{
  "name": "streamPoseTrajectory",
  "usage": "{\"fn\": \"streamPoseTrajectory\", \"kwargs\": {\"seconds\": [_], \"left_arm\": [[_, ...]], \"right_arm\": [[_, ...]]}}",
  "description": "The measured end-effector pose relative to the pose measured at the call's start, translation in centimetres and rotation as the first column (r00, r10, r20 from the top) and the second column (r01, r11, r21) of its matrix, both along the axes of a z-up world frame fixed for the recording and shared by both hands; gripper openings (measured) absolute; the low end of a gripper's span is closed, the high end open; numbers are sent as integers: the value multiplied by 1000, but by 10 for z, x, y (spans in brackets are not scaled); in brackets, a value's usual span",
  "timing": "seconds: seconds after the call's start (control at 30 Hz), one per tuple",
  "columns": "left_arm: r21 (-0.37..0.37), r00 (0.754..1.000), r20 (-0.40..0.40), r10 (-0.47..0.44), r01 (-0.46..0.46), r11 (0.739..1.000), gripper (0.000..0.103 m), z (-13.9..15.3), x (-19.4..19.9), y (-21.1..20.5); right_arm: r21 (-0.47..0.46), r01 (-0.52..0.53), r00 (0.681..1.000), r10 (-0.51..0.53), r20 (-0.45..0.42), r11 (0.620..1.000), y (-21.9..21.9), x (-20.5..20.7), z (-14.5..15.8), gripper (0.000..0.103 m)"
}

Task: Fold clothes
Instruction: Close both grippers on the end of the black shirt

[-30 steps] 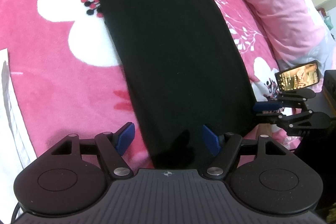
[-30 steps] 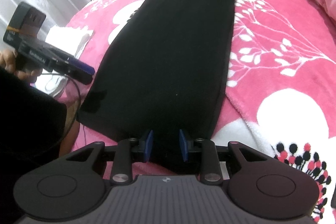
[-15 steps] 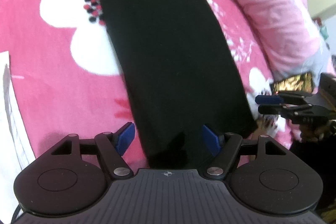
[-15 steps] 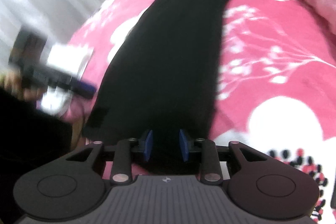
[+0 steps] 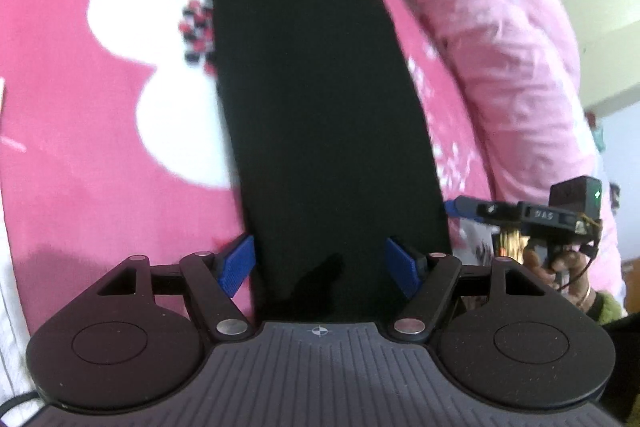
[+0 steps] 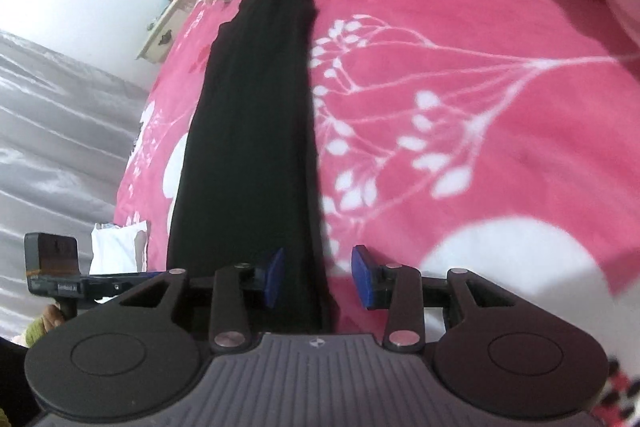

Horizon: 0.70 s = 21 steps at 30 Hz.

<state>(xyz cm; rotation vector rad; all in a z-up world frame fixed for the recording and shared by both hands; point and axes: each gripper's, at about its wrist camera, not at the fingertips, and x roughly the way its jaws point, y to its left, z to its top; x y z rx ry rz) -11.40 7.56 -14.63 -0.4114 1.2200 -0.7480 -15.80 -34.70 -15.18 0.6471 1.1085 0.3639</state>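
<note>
Now seat each hand-held gripper on a near corner of the garment (image 5: pixel 320 107): left (image 5: pixel 320 265) wide astride it, right (image 6: pixel 318 277) opening, holding nothing; pinch both together.

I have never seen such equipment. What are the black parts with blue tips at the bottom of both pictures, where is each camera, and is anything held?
No robot here: a person carries one hand-held gripper in each hand, and each carries a camera looking forward along its two blue-tipped fingers.

One picture comes from the left hand-held gripper, the other from the right hand-held gripper. Each camera also sees the other tool at the picture's edge.

A long black folded garment lies flat on a pink blanket with white flowers. A pale pink quilt lies beside it.

Nothing is held. The left jaws stand open around the garment's near end. The right jaws are opening, with the garment's edge between them.
</note>
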Motion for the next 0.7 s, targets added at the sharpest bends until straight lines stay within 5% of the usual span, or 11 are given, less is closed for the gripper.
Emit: {"fn": "streamPoseTrajectory", "kwargs": {"seconds": [0.5, 0.7], "left_arm": [[71, 995, 55, -84, 80, 994, 72, 2, -9, 5], [89, 993, 35, -112, 109, 990, 72, -2, -22, 15]], "right_arm": [[12, -31, 999, 31, 35, 999, 5, 1, -1, 41], [66, -63, 998, 64, -18, 996, -3, -21, 6, 43]]}}
